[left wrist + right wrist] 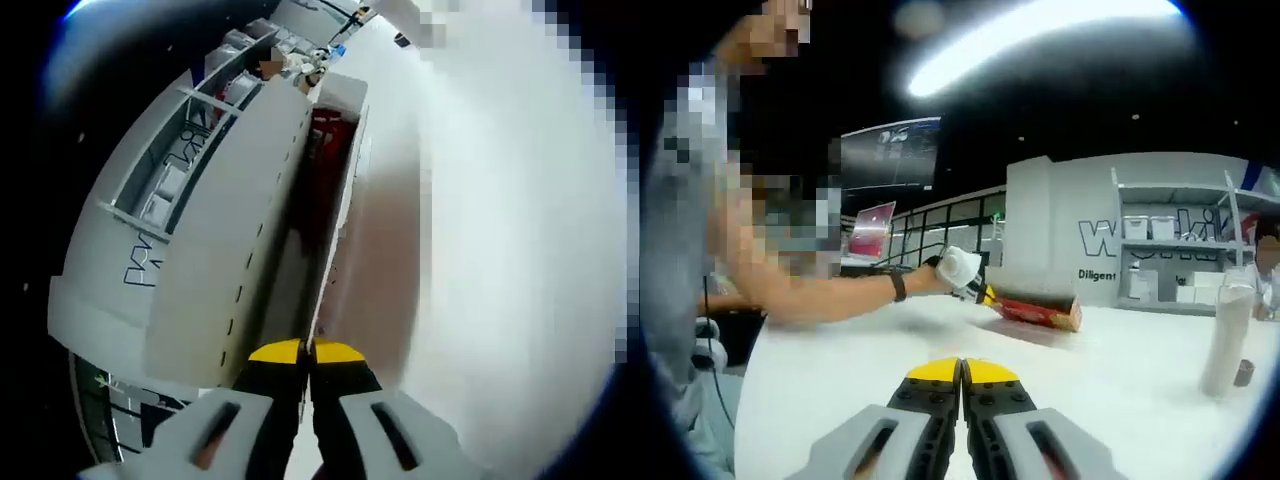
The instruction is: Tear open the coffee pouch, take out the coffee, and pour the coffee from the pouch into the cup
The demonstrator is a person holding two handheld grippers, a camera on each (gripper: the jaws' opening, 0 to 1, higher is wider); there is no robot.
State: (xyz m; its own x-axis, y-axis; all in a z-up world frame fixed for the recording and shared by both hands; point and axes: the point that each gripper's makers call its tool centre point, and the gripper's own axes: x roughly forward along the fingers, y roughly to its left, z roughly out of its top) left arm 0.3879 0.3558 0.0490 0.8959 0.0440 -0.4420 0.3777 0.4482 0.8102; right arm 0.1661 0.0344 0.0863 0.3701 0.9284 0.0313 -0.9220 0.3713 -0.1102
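In the right gripper view, the right gripper (961, 372) hovers low over the white worktop (1120, 400) with its yellow-tipped jaws pressed together and nothing between them. Farther out across the worktop and a little to the right, the left gripper (985, 295) clamps one end of the red coffee pouch (1040, 312), which lies flat on the surface, while a tall pale cup (1228, 340) stands well apart near the right edge. In the left gripper view, the left gripper (305, 352) has its jaws together on the near end of the coffee pouch (322, 150), which stretches straight away from the tips.
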